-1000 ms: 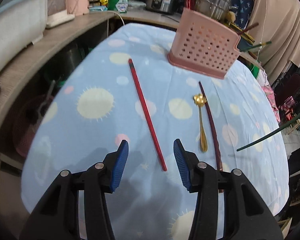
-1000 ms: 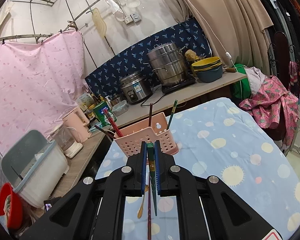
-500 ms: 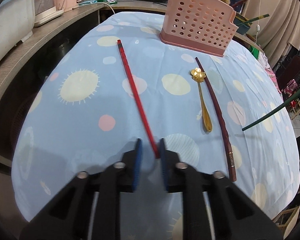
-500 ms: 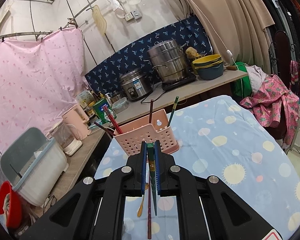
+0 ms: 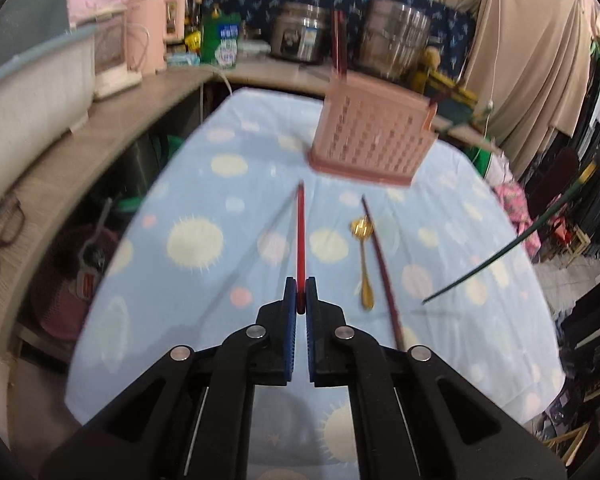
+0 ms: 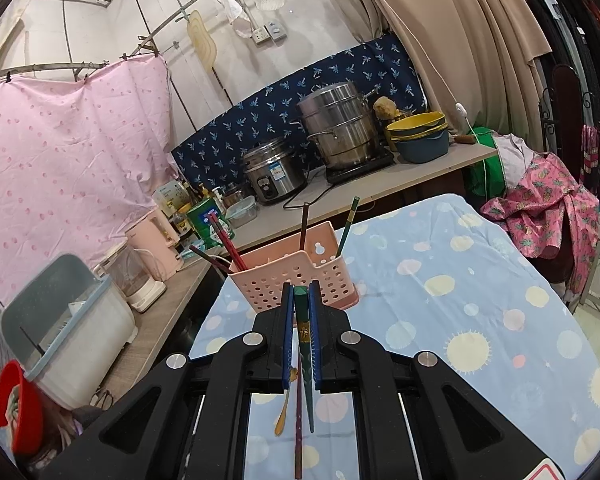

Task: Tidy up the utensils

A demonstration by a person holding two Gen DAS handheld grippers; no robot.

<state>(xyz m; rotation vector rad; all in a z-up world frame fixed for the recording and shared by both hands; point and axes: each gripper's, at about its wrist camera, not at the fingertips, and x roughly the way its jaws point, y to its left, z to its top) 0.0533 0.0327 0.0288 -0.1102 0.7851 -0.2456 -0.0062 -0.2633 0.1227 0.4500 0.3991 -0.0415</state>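
Observation:
My left gripper (image 5: pixel 300 294) is shut on the near end of a red chopstick (image 5: pixel 300 240) and holds it lifted above the blue tablecloth, pointing toward the pink perforated utensil basket (image 5: pixel 370 138). A gold spoon (image 5: pixel 365 264) and a dark maroon chopstick (image 5: pixel 382 268) lie on the cloth to its right. My right gripper (image 6: pixel 300 316) is shut on a dark green chopstick (image 6: pixel 305 344) held in the air; that chopstick also shows at the right of the left wrist view (image 5: pixel 500 256). The basket (image 6: pixel 296 276) holds several chopsticks.
The table (image 6: pixel 460 288) has a blue cloth with pale spots. A wooden counter (image 5: pixel 80 136) runs along its left and far sides with a kettle (image 5: pixel 152 36), a rice cooker (image 6: pixel 274 172) and a steel steamer pot (image 6: pixel 340 128). Clothes hang at the right.
My left gripper closed on the red chopstick's near end and lifted it off the cloth, its tip now aimed at the basket. My right gripper stayed shut on the green chopstick.

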